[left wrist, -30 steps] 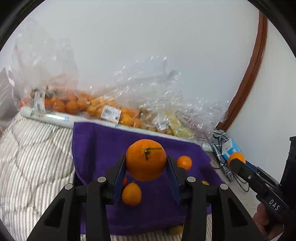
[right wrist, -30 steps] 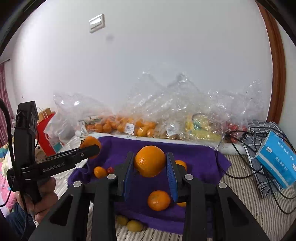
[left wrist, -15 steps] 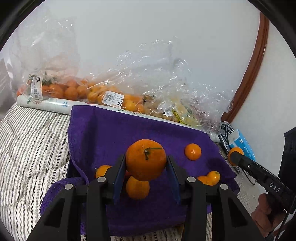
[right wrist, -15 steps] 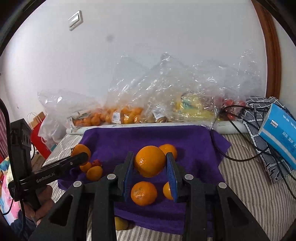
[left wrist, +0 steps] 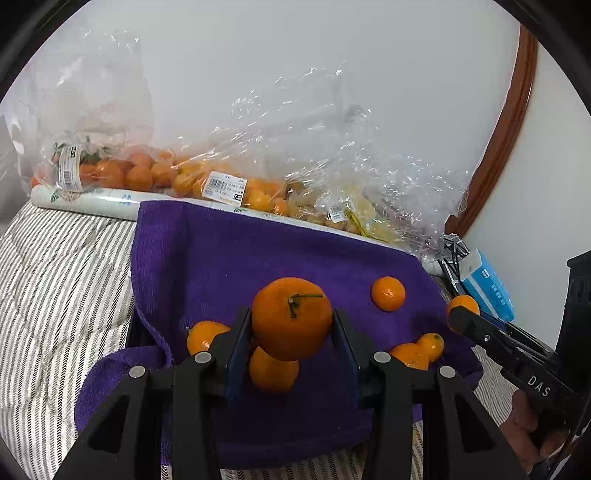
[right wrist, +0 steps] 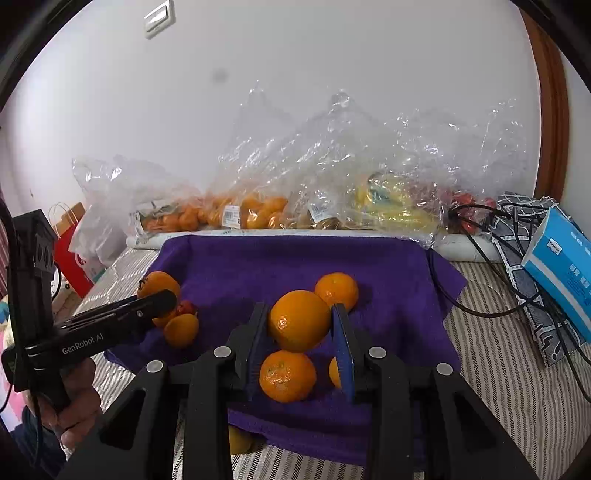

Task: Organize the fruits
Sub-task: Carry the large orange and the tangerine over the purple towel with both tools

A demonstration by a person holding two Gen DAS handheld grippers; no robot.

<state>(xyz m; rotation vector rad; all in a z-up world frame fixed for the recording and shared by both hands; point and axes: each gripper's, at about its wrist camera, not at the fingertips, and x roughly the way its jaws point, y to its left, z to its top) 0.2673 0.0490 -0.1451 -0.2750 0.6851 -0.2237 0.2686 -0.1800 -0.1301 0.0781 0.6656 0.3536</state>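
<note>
Left gripper [left wrist: 291, 336]: clamped on stemmed orange [left wrist: 291, 318], above purple towel [left wrist: 236, 266].
Right gripper [right wrist: 300, 332]: clamped on orange [right wrist: 299, 320], above same towel.
Towel: loose oranges [right wrist: 287, 376]; bagged fruit [left wrist: 192, 177] behind.

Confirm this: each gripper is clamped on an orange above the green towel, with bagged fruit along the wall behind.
Wrong on colour: the towel is purple, as both wrist views show. The rest holds: the left gripper and right gripper each clamp an orange, and bagged fruit lines the wall.

A plain white wall [right wrist: 295, 92] (1 switch plate [right wrist: 159, 18] high up) meets a brown door frame [right wrist: 550, 110].
</note>
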